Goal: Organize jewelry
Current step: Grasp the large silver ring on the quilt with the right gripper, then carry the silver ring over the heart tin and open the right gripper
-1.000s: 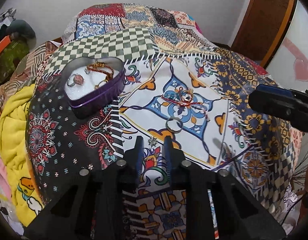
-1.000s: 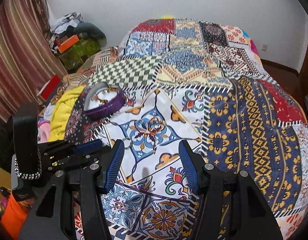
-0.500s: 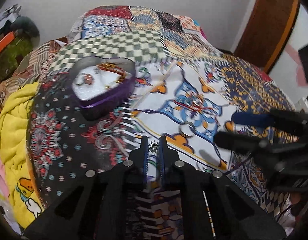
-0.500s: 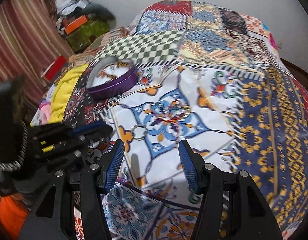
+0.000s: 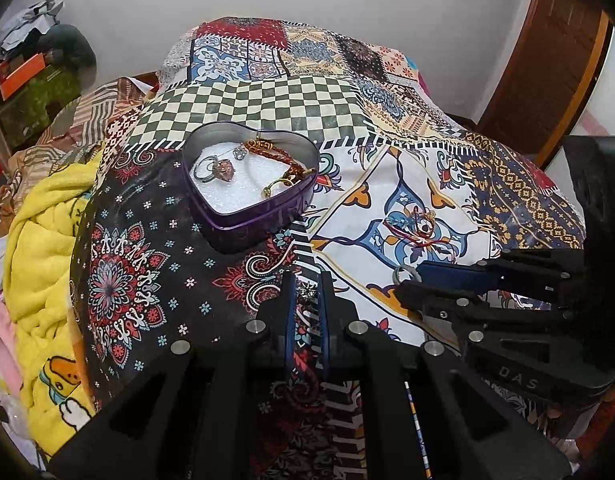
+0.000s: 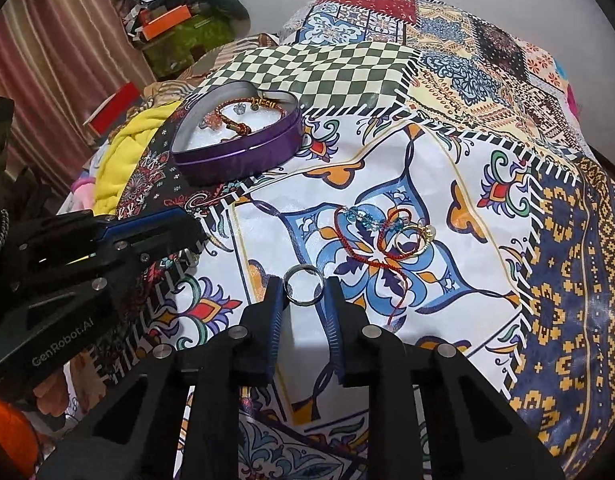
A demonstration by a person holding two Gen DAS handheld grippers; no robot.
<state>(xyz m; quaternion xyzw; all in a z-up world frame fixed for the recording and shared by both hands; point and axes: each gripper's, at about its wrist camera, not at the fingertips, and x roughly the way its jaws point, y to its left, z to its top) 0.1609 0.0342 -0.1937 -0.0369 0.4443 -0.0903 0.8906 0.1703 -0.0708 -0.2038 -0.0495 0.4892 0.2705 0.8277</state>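
My left gripper (image 5: 307,280) is shut on a small silver star-shaped piece (image 5: 307,290), held at the fingertips just above the bedspread. My right gripper (image 6: 303,286) is low on the cloth. Its jaws are closing on a plain silver ring (image 6: 303,289), and the pads sit at both sides of it. A purple heart-shaped tin (image 5: 267,218) stands open behind. It holds a pink-stone ring (image 5: 221,170), a red braided bracelet (image 5: 275,152) and a gold piece (image 5: 276,190). A red cord bracelet with blue beads (image 6: 367,224) and a gold ring (image 6: 410,240) lie beyond the right gripper.
The patchwork bedspread (image 6: 467,168) covers the whole bed. A yellow towel (image 5: 43,240) lies bunched at its left edge. Boxes and clutter (image 6: 179,24) stand by the curtain at the back left. A wooden door (image 5: 547,60) is at the far right.
The left gripper's jaws closed on the small silver piece and lifted it slightly. The right gripper came down and forward to the silver ring, and its jaws narrowed around it.
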